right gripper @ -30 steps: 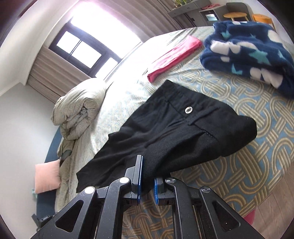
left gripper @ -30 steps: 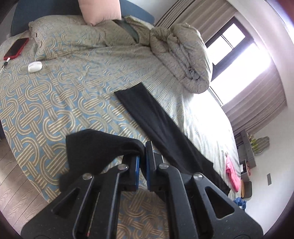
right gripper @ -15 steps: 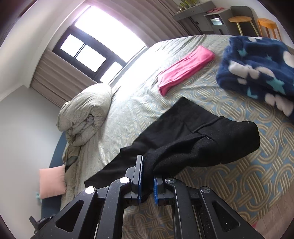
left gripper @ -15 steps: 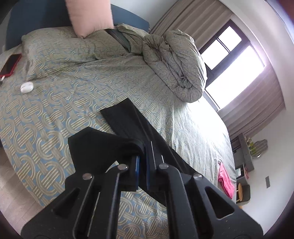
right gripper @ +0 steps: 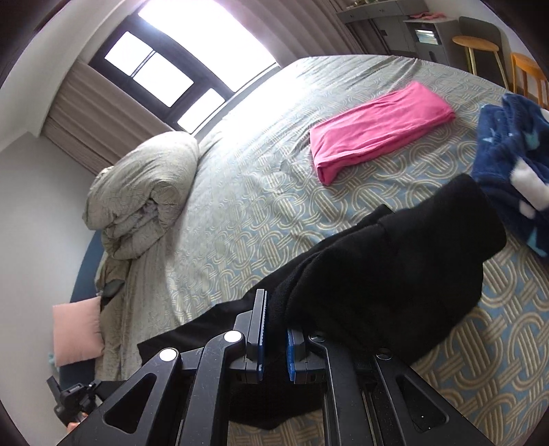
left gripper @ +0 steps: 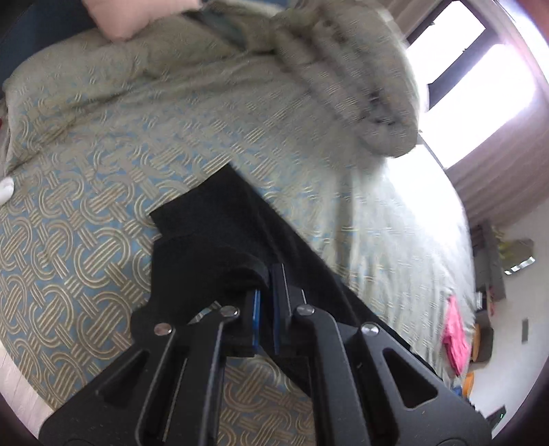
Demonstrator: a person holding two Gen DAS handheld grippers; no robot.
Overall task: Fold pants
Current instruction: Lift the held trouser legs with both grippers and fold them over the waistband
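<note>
Black pants (left gripper: 219,236) lie on the patterned bed (left gripper: 85,192). My left gripper (left gripper: 266,281) is shut on one leg's hem end and holds it above the other leg, which stretches flat toward the far right. In the right wrist view my right gripper (right gripper: 274,319) is shut on the waist end of the pants (right gripper: 394,274), and the fabric bunches and drapes to the right above the bed.
A rolled grey duvet (right gripper: 140,192) lies near the window. A folded pink garment (right gripper: 377,127) and a blue star blanket (right gripper: 514,157) lie on the bed at right. A pink pillow (left gripper: 120,17) stands at the headboard. Stools (right gripper: 480,51) stand beyond the bed.
Both grippers have carried their ends of the pants forward across the bed. The held leg now lies over the flat leg, and the waist fabric is more bunched.
</note>
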